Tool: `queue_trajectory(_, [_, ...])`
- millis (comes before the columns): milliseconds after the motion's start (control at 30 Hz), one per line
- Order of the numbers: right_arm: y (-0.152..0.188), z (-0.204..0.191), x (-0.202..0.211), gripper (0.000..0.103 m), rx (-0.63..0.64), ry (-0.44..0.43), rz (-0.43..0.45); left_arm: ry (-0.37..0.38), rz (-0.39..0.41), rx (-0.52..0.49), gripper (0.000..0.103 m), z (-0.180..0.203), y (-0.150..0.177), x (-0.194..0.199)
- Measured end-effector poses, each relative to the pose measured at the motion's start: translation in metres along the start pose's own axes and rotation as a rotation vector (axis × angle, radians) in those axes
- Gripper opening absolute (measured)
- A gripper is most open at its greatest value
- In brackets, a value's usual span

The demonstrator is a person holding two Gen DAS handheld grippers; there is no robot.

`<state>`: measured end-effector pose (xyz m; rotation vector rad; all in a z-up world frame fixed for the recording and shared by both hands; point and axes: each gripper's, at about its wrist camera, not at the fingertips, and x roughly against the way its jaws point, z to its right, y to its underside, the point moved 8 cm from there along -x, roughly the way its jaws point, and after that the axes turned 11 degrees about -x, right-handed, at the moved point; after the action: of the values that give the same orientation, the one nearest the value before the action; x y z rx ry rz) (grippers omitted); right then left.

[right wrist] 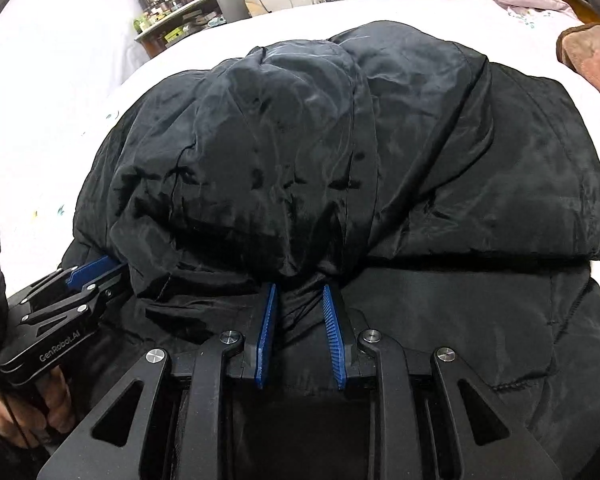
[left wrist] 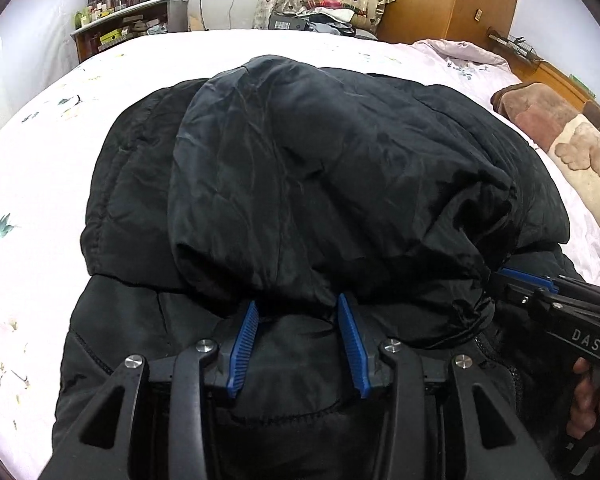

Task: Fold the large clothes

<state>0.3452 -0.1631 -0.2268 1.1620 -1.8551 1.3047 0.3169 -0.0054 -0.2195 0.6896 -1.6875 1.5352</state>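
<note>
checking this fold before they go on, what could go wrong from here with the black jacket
1. The puffy black padded jacket looks slippery; the folded-over layer is bunched at the right claw and could slide out.
2. The left claw pinches only the fold's edge, so it may spring back open once released.
3. The two claws sit close together, so the fold's outer ends hang unsupported and might land crooked on the white floral bedsheet.

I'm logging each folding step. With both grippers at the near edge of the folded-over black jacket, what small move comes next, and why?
Probably carry the pinched fold forward. The left gripper and the right gripper each have the black jacket bunched between their fingers, and the fold sits puffy and uneven on the bed.
</note>
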Motion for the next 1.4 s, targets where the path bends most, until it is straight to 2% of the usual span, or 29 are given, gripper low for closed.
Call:
queue_trajectory(233, [0.01,-0.001,0.055,0.025,0.007,0.011,0.045,-0.017,0.009,-0.005,0.043,0.005,0.004,0.041])
queue_trajectory(567, [0.055,0.016,0.158,0.026,-0.051,-0.008,0.133,-0.049,0.083,-0.037,0.043,0.014,0.027,0.137])
queue_trajectory(800, [0.091,0.007,0.199,0.031,-0.03,-0.026,0.163,-0.041,0.125,-0.042,0.043,0.019,0.055,0.189])
queue_trajectory(933, [0.108,0.013,0.206,0.038,-0.017,-0.024,0.166,-0.045,0.136,-0.044,0.044,0.014,0.075,0.201])
queue_trajectory(1033, [0.118,0.03,0.21,0.042,-0.05,-0.007,0.167,-0.055,0.114,-0.009,0.049,-0.001,0.097,0.202])
queue_trajectory(1167, [0.124,0.061,0.214,0.053,-0.099,0.03,0.175,-0.084,0.071,0.056,0.055,-0.028,0.124,0.194])
queue_trajectory(1233, [0.124,0.08,0.213,0.054,-0.123,0.056,0.183,-0.104,0.044,0.083,0.057,-0.041,0.136,0.184])
queue_trajectory(1400, [0.123,0.132,0.205,0.054,-0.193,0.126,0.162,-0.099,-0.031,0.148,0.062,-0.061,0.163,0.157])
